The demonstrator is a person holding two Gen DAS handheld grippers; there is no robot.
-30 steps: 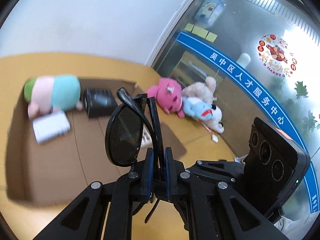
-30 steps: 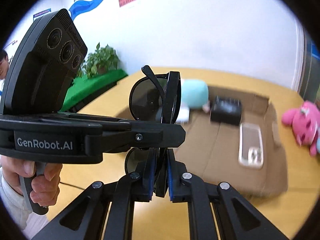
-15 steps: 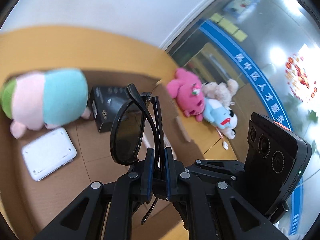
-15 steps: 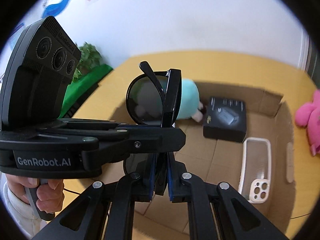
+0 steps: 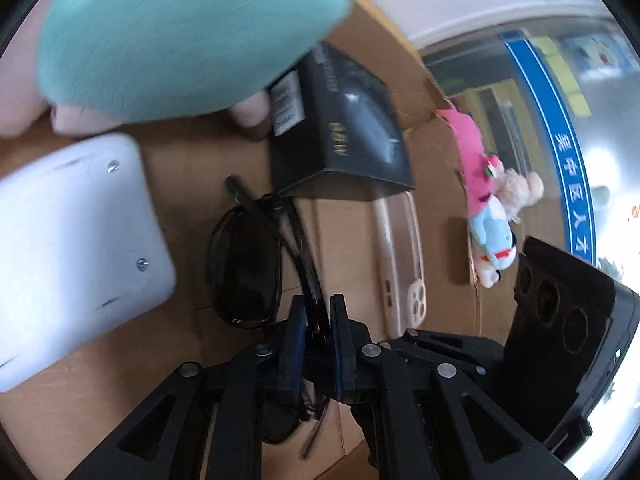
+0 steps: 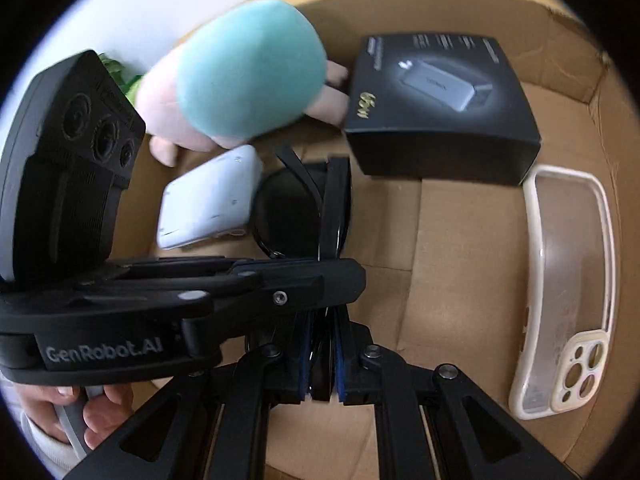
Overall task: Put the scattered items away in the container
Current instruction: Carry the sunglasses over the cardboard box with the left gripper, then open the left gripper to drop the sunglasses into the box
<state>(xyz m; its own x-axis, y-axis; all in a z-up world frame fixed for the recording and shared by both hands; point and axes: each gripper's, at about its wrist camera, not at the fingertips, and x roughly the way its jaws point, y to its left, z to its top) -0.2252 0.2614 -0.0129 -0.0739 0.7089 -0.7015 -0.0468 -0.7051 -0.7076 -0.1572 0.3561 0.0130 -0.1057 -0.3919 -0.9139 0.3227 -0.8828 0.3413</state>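
Note:
Both grippers are shut on one pair of folded black sunglasses (image 5: 244, 264), held low inside the open cardboard box (image 5: 404, 76). My left gripper (image 5: 318, 316) clamps the frame. My right gripper (image 6: 322, 344) clamps it too, with the lens (image 6: 286, 216) above the fingers. The left gripper's body (image 6: 72, 168) crosses the right wrist view. In the box lie a teal and pink plush (image 6: 240, 72), a white device (image 6: 208, 196), a black product box (image 6: 436, 100) and a clear phone case (image 6: 568, 280).
Outside the box on the wooden table lie a pink plush (image 5: 476, 160), a beige plush (image 5: 520, 192) and a blue and white plush (image 5: 492, 240). A glass wall with a blue banner (image 5: 568, 160) stands behind them.
Both grippers have moved forward and down into the box with the sunglasses. The items in the box now look much closer and larger.

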